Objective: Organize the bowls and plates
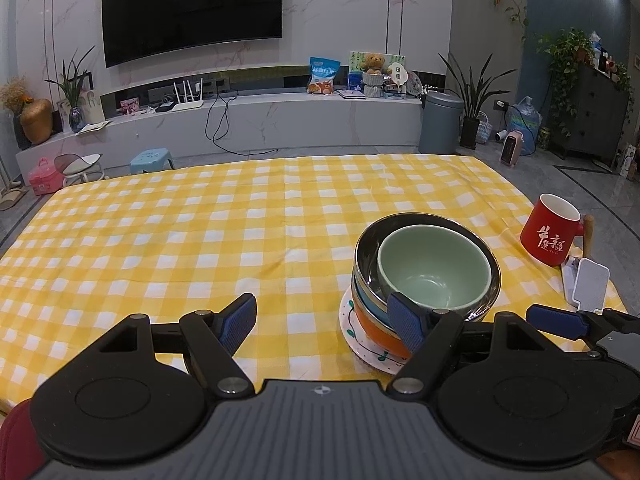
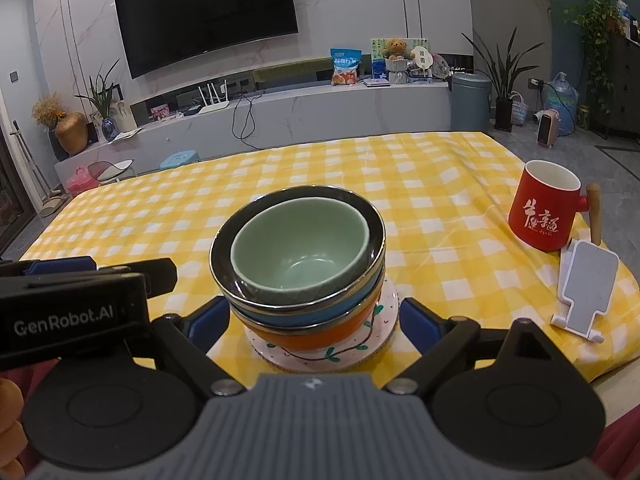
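Two handheld black-and-grey two-finger grippers, held by a person in dark red sleeves

The left gripper (image 1: 324,322) has a ribbed grey body with a small round emblem, two black round-lobed housings with circular insets, black link arms with silver pivot screws, and blue textured finger pads (image 1: 240,320). The right gripper (image 2: 314,320) is built the same way. In its view the left gripper's black side reads "GenRobot.AI" in white. A dark red sleeve (image 1: 18,444) shows at the left gripper's lower left corner.

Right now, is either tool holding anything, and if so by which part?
Nothing is held. The left tool is open over bare cloth beside the bowl stack; the right tool is open, its fingers either side of the stack's base.
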`<action>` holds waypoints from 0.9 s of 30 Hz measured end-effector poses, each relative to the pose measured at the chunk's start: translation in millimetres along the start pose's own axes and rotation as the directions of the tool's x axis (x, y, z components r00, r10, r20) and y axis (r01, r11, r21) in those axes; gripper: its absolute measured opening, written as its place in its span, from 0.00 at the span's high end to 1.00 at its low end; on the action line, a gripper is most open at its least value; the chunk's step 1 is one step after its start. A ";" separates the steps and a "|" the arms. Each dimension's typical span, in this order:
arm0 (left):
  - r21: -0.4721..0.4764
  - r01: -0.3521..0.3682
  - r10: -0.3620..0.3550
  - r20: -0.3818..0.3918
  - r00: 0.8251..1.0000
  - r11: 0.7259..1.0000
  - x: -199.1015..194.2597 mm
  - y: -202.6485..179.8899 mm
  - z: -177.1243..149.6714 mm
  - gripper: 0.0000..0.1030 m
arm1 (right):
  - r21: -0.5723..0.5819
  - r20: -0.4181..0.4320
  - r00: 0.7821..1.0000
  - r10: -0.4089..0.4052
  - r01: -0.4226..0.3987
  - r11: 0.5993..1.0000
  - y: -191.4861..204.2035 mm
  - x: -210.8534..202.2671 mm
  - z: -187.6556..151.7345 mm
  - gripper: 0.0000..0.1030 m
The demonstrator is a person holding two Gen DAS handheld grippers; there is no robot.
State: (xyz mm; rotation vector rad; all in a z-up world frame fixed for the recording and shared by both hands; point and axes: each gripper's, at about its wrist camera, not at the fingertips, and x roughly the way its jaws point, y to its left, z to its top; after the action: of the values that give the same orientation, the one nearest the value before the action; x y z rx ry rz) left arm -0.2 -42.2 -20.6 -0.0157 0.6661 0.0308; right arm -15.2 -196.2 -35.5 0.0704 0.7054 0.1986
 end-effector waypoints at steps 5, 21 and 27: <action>0.000 -0.003 0.003 -0.003 1.000 1.000 1.1 1.0 -2.1 0.15 | 0.005 -0.005 1.000 0.003 -0.003 1.000 0.0 0.8 -1.0 0.12; -0.002 -0.006 0.005 -0.013 1.000 1.000 1.6 6.5 -7.2 0.15 | 0.017 -0.019 1.000 0.006 -0.005 1.000 -1.5 4.7 -2.5 0.12; -0.002 -0.009 0.009 -0.018 1.000 1.000 3.2 7.1 -8.0 0.15 | 0.025 -0.028 1.000 0.009 -0.009 1.000 -2.1 7.4 -3.8 0.12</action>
State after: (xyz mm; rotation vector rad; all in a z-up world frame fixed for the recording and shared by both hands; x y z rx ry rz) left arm -2.8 -35.1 -28.9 -0.0148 0.6844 0.0404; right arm -11.9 -196.8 -43.4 0.0950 0.7360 0.1998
